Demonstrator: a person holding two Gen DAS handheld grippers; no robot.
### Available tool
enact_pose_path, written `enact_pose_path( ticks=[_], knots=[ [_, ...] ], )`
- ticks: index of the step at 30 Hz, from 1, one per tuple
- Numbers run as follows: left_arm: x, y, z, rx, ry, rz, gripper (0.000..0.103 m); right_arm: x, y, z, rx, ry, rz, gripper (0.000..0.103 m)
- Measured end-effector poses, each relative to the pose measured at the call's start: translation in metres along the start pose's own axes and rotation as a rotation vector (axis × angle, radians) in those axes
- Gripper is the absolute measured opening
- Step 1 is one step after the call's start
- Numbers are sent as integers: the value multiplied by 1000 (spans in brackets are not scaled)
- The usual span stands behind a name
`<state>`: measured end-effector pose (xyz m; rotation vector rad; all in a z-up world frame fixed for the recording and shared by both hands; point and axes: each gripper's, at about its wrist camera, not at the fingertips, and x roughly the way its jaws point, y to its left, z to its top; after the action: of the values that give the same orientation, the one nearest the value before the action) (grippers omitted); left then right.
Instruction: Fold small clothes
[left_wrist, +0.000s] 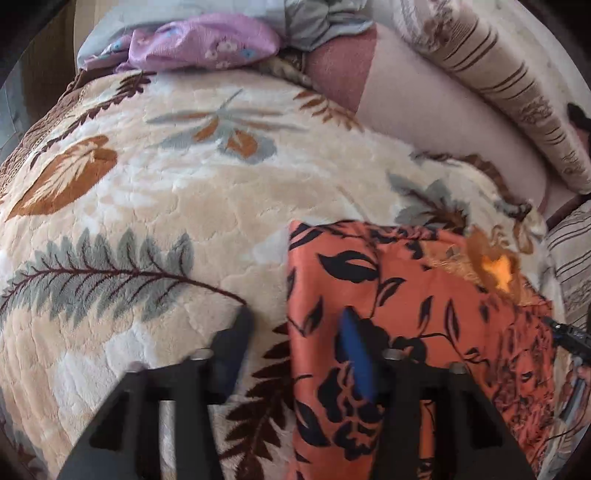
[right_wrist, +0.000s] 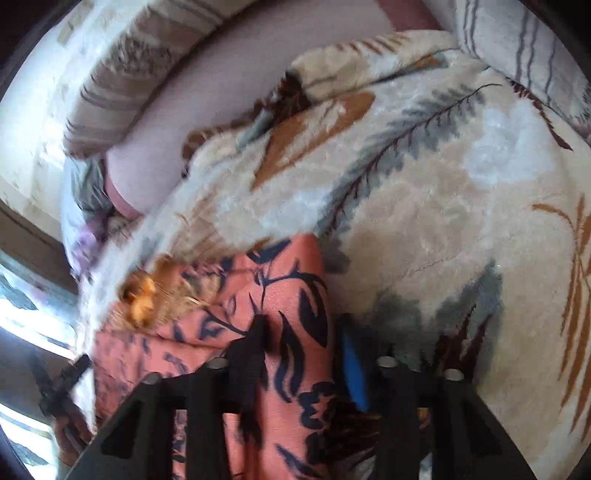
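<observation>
An orange garment with a black leaf print lies on a cream leaf-patterned blanket. My left gripper is open; its right finger rests over the garment's left part and its left finger is over bare blanket. In the right wrist view the same garment lies at the lower left. My right gripper is open and straddles the garment's right edge, left finger over the cloth, blue-padded right finger at the edge. The other gripper shows at the far left.
A purple flowered cloth and grey cloth lie at the far end of the bed. A pink bolster and striped pillows line the right side. Blanket stretches wide to the left.
</observation>
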<state>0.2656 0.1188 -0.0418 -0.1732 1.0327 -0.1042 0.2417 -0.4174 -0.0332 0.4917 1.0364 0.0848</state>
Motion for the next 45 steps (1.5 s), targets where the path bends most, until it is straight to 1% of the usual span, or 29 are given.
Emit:
enact_pose_path(
  ticks=[1, 3, 5, 7, 8, 10, 11, 12, 13, 14, 15, 16, 17, 18, 19, 20, 22, 26, 28, 29, 31, 32, 33, 35, 36, 37, 39, 42, 45],
  knots=[
    [-1, 2, 3, -5, -20, -1, 33, -6, -2, 8, 10, -30, -11, 29],
    [1, 7, 12, -30, -11, 3, 30, -16, -18, 25, 95, -111, -95, 30],
    [3, 10, 17, -51, -4, 3, 32, -15, -38, 32, 202, -100, -56, 33],
    [-3, 11, 19, -62, -16, -2, 34, -24, -33, 28, 198, -134, -72, 34],
    [-9, 12, 18, -61, -38, 6, 39, -33, -25, 23, 174, -164, -48, 33],
    [-28, 12, 14, -58, -105, -8, 53, -49, -2, 11, 111, -190, 72, 34],
    [-36, 12, 11, -57, -140, -38, 70, -55, 11, 3, 76, -188, 148, 40],
    [-42, 10, 8, -54, -174, -66, 84, -52, 18, -3, 49, -164, 222, 74],
    [-42, 6, 6, -38, -189, -80, 85, -44, 25, -7, 25, -107, 290, 91],
    [-34, 1, 5, 5, -162, -64, 85, -33, 29, -9, -2, -57, 275, 95],
    [-17, -4, 7, 47, -83, -15, 79, -18, 27, -8, -16, -21, 175, 94],
    [4, -2, 9, 42, 7, 23, 68, -5, 15, -5, 26, -2, 63, 94],
    [6, 4, 8, 3, -5, 41, 58, -4, -2, -4, 123, -29, 67, 88],
    [-1, 9, 10, -30, -35, 34, 46, -11, -12, -5, 215, -76, 114, 86],
    [-7, 12, 12, -54, -39, 17, 41, -21, -10, -6, 233, -106, 131, 86],
    [-13, 16, 13, -69, -56, -11, 40, -28, 0, -8, 180, -113, 145, 86],
    [-23, 23, 9, -84, -76, -30, 45, -36, 20, -16, 70, -90, 154, 86],
    [-45, 28, -19, -87, -35, -129, 50, -48, 17, -42, 93, -87, 140, 86],
    [-61, 20, -36, -46, -54, -164, 55, -57, 20, -56, 81, -77, 212, 86],
    [-65, 14, -45, -9, -52, -148, 55, -61, 22, -65, 66, -52, 260, 86],
    [-43, 5, -55, 69, 54, -27, 50, -50, 30, -79, 26, 27, 345, 86],
    [-33, 8, -58, 66, 74, -15, 49, -37, 27, -84, 17, 71, 284, 86],
    [-37, 11, -58, 35, 51, -22, 49, -30, 19, -87, 43, 88, 268, 78],
    [-55, 13, -56, -32, 55, 8, 49, -48, 7, -87, 198, 36, 269, 71],
    [-69, 14, -58, -47, 22, -4, 52, -65, 13, -89, 195, 2, 242, 76],
    [-84, 14, -63, -42, -4, -15, 57, -84, 23, -93, 131, -38, 216, 76],
    [-109, 14, -76, -13, -9, -40, 79, -111, 35, -105, 44, -41, 188, 82],
    [-142, 20, -110, 2, -8, -97, 80, -132, 28, -136, 13, 74, 186, 82],
    [-160, 29, -156, -7, 64, -176, 81, -141, 6, -181, 9, 195, 145, 82]
  ],
)
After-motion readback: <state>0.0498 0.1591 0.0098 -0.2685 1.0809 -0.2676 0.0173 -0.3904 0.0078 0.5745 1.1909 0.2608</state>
